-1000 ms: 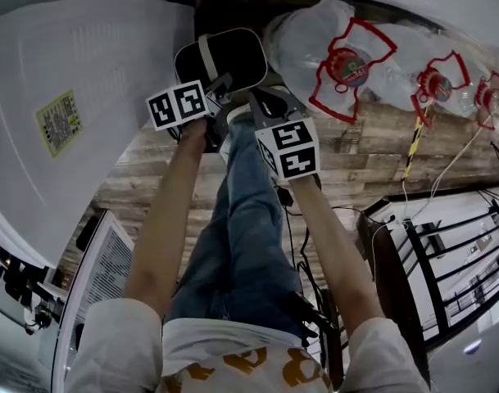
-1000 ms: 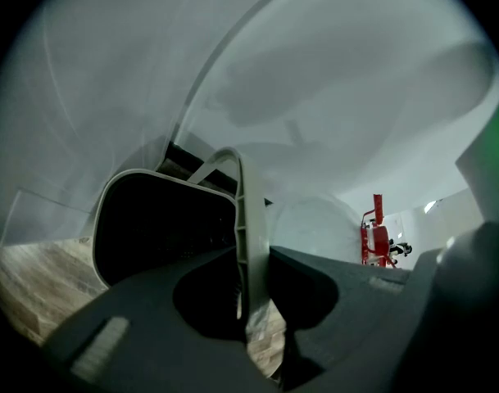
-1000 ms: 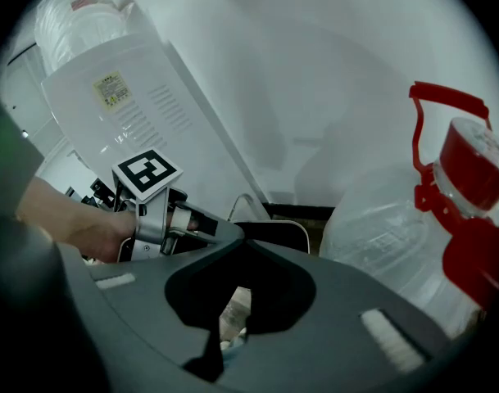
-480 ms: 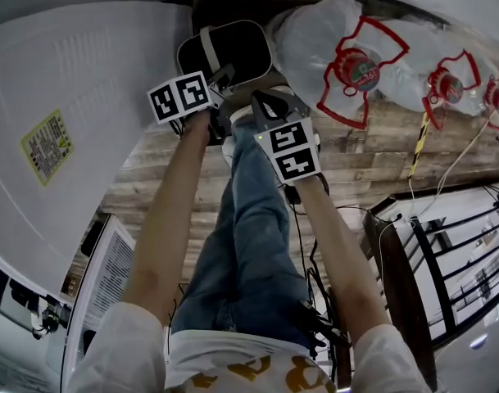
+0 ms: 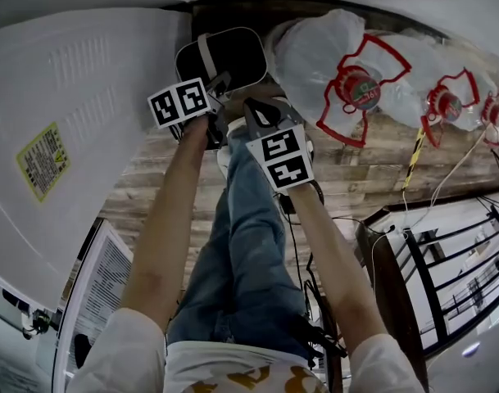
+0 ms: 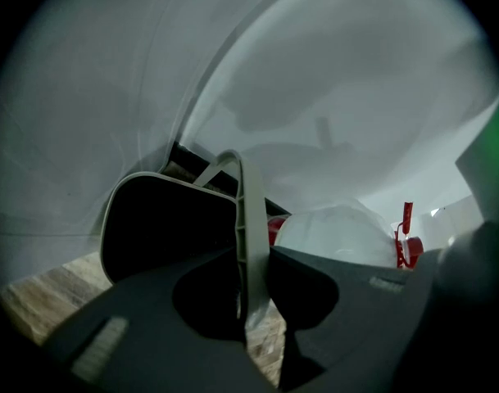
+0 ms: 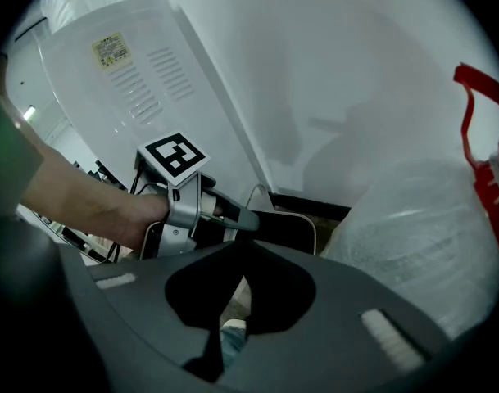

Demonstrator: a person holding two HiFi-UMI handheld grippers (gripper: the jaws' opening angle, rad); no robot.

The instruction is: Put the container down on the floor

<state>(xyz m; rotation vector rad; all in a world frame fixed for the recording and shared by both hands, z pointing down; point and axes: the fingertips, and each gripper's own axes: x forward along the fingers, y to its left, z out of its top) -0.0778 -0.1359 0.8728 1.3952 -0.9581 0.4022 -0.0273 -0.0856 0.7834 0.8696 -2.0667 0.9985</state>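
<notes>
The container (image 5: 233, 56) is a black bin with a beige rim, close to the white wall. Its thin beige handle (image 6: 249, 236) runs up between the jaws of my left gripper (image 6: 253, 301), which is shut on it. In the head view the left gripper (image 5: 220, 80) is at the bin's near rim. I cannot tell whether the bin touches the wooden floor (image 5: 151, 187). My right gripper (image 5: 259, 106) hovers just right of the left one, shut with nothing held. In the right gripper view the bin (image 7: 286, 228) and the left gripper (image 7: 192, 207) lie beyond the right gripper (image 7: 241, 281).
Large water jugs in clear bags with red handles (image 5: 339, 56) (image 5: 446, 97) lie right of the bin. A tall white appliance (image 5: 69, 121) fills the left side. A black metal rack (image 5: 446, 260) and cables (image 5: 298, 236) are at the right. The person's jeans leg (image 5: 249, 236) is below the grippers.
The right gripper has drifted slightly left and toward me. The left gripper keeps its hold on the handle, and the bin stays in about the same place.
</notes>
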